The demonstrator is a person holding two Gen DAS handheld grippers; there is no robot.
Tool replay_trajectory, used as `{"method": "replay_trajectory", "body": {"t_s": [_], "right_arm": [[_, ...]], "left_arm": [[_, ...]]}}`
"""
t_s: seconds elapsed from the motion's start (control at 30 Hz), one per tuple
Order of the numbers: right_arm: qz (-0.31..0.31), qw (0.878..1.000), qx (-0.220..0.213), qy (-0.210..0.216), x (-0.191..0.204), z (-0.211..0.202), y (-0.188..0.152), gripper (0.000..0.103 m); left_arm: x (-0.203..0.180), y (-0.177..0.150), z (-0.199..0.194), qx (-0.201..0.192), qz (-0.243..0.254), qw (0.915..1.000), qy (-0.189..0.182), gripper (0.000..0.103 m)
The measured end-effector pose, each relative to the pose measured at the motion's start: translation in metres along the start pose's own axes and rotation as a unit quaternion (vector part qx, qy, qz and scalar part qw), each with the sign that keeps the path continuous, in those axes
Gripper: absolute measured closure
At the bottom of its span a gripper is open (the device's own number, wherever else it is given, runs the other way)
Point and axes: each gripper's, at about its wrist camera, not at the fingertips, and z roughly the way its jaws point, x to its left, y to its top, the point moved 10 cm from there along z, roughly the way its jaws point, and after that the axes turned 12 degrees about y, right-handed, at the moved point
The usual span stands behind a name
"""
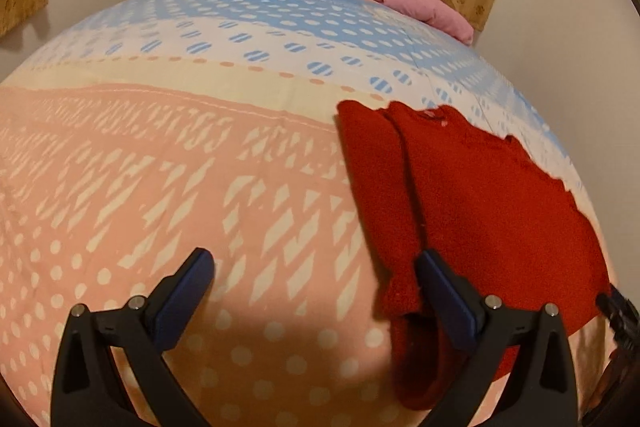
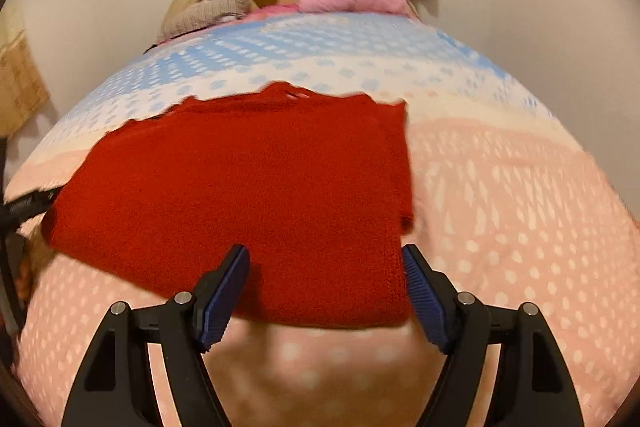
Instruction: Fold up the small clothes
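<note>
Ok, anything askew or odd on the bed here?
Mostly tidy. The red sweater lies partly folded on the bedspread, but its far shoulder edge is uneven and one sleeve sticks out alongside. Both grippers are open, holding nothing.

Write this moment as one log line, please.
stage: folding | item: red knitted garment, partly folded on pink-and-blue patterned bedsheet | left gripper: open | right gripper: open

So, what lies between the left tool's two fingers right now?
In the left wrist view, the open left tool frames only bare patterned bedsheet; the red garment lies under and beyond its right-hand finger.
</note>
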Motion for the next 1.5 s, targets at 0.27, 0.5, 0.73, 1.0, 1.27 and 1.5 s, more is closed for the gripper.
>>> {"method": "replay_trajectory", "body": {"t_s": [0.27,0.5,0.73,1.0,1.27,1.5], "right_arm": [[-0.108,0.991,0.018,0.072,0.091,0.019,0.003,0.025],[-0.198,0.975,0.043,0.088,0.157,0.043,-0.016,0.025],[-0.305,0.949,0.030,0.073,0.205,0.048,-0.024,0.025],[-0.357,0.932,0.017,0.050,0.240,0.066,-0.016,0.025],[-0.385,0.922,0.020,0.023,0.256,0.084,-0.015,0.025],[-0.393,0.919,0.018,0.006,0.262,0.090,-0.014,0.025]], "left_arm": [[-0.012,0.021,-0.020,-0.032,-0.006,0.9990,-0.029,0.000],[-0.041,0.034,0.004,-0.019,0.028,0.9984,-0.046,0.000],[-0.052,0.037,0.025,-0.011,0.049,0.9978,-0.042,0.000],[-0.061,0.039,0.035,-0.008,0.082,0.9961,-0.029,0.000],[-0.064,0.036,0.042,0.005,0.083,0.9956,-0.043,0.000],[-0.068,0.038,0.044,0.004,0.087,0.9950,-0.049,0.000]]}}
